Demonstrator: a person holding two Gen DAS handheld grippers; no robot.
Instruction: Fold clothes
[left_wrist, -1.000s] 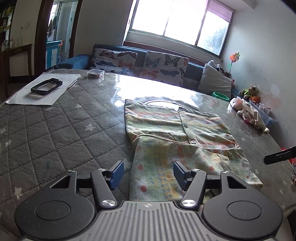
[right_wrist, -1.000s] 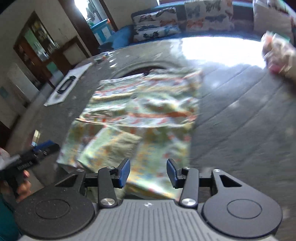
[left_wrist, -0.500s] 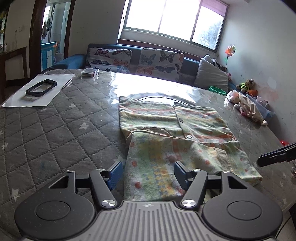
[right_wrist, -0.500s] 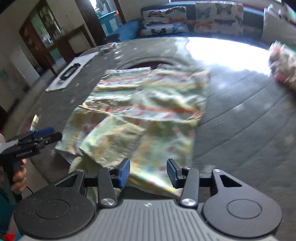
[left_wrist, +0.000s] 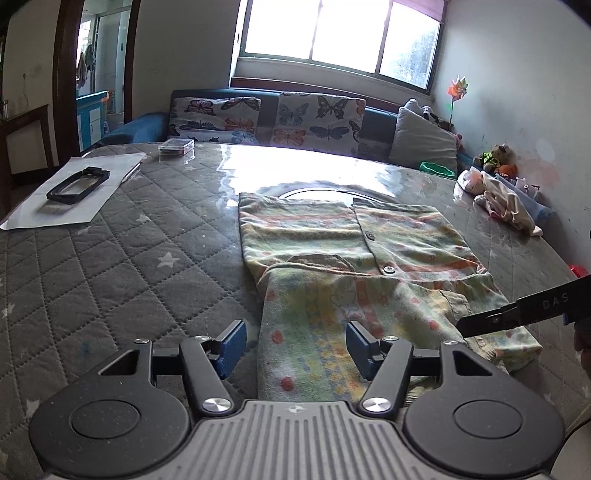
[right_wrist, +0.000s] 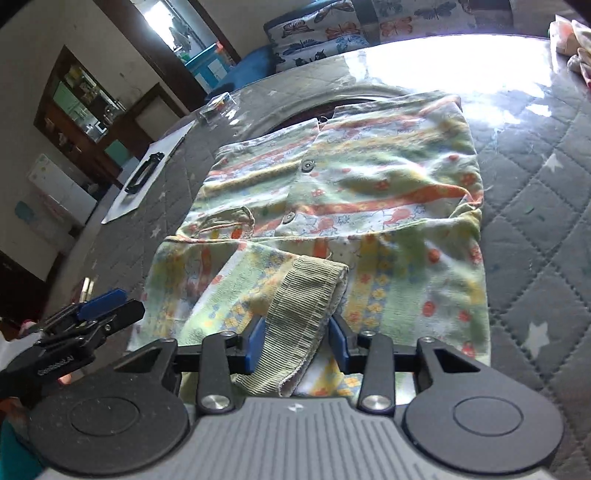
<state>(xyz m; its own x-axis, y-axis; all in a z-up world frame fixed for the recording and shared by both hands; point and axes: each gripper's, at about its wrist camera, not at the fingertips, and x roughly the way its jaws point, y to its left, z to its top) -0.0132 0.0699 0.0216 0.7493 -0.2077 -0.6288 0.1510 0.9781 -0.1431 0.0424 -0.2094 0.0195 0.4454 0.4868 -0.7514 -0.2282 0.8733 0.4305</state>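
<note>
Grey quilted table (left_wrist: 110, 258) carries a pale green shirt (left_wrist: 354, 258) with orange stripes, flowers and 2 visible buttons, sleeves folded inward. Left gripper (left_wrist: 293, 345) hangs spread wide over its near hem. Right gripper (right_wrist: 297, 341) brackets the ribbed cuff (right_wrist: 295, 325), blue pads just beside it.

Bare quilted table (left_wrist: 110, 266) is left open on the left of the shirt (left_wrist: 351, 258). The far left is taken up by a paper sheet (left_wrist: 70, 195) and black frame (left_wrist: 78, 180); the right edge is crowded by bundled clothes (left_wrist: 498, 195).
</note>
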